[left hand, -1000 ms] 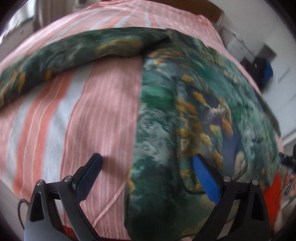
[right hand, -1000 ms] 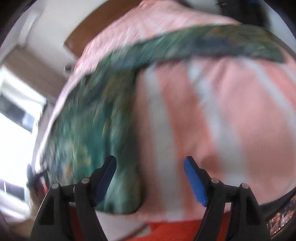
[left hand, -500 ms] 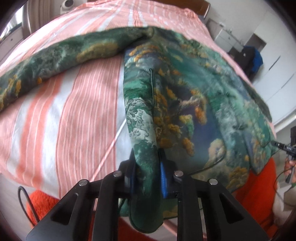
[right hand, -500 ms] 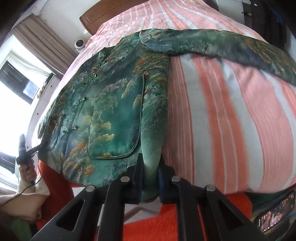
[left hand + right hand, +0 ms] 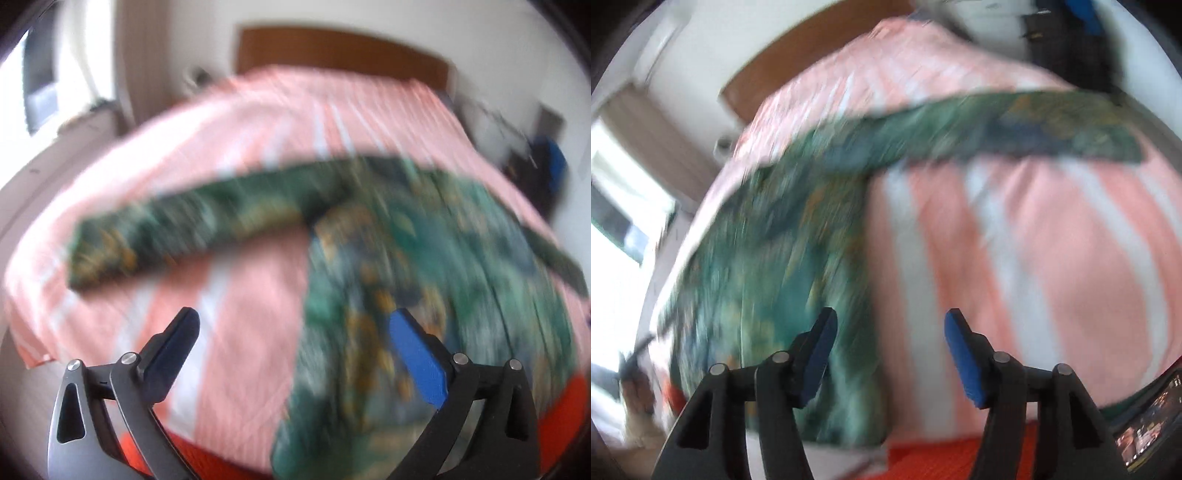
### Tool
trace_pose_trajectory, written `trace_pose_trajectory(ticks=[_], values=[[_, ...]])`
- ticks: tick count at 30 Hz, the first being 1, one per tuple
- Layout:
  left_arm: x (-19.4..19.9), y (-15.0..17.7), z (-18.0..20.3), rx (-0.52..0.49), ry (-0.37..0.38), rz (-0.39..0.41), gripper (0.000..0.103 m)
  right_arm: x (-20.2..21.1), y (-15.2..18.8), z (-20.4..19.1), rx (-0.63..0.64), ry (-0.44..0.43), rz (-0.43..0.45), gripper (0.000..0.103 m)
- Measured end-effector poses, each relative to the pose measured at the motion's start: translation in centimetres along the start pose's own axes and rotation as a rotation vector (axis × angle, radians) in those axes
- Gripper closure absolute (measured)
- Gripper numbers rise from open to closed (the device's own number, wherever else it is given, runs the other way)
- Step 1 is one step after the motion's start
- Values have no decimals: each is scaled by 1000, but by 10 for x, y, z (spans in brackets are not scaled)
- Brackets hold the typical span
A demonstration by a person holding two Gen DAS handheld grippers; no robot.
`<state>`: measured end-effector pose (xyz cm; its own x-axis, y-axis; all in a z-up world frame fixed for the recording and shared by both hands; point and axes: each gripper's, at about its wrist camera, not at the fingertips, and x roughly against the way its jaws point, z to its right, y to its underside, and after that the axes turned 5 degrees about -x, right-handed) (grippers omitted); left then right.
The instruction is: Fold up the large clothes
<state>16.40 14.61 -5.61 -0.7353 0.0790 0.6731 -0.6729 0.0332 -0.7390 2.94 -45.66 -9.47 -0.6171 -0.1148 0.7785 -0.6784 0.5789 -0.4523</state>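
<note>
Blue-padded, the left claw (image 5: pixel 293 345) stands wide apart with its jaws opening; nothing is between them, only the bedspread and the garment's near edge below. The right claw (image 5: pixel 886 349) is about half apart, jaws also opening, nothing gripped; the garment's hem lies under its left finger. Both views are blurred by motion.

Green patterned jacket (image 5: pixel 424 295) lies flat on the bed, hem at the near edge and body running away toward the headboard. Its long axis, sleeve to sleeve, runs across the bed. In the left wrist view one sleeve (image 5: pixel 177 236) extends straight out to the left, cuff near the bed's left side; in the right wrist view the other sleeve (image 5: pixel 1034 129) extends to the right, cuff end squared off.

Pink-and-white striped bedspread (image 5: pixel 240 332) covers the bed, stripes running near to far. An orange-red cloth (image 5: pixel 942 458) shows along the near edge below it. A brown wooden headboard (image 5: pixel 340 55) stands against a pale wall at the far end.

The right wrist view alone shows a bright window (image 5: pixel 624 206) at left, a hand (image 5: pixel 635 398) low at left, detail unclear, and a lit screen (image 5: pixel 1145 435) at lower right. The left wrist view alone shows dark and blue items (image 5: pixel 546 173) at far right, too blurred to identify
</note>
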Motion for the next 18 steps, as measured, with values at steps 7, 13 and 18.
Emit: trace_pose_trajectory(ticks=[7,13,18], values=[[-30,0,7,48,-108,2,0,1,-73,117,-494,-27,241,34],[-52,29,-4,94,-176,-33,0,-35,-102,178,-761,-78,330,34],[-60,46,-27,125,-283,-29,1,-66,-133,189,-835,-37,388,52]])
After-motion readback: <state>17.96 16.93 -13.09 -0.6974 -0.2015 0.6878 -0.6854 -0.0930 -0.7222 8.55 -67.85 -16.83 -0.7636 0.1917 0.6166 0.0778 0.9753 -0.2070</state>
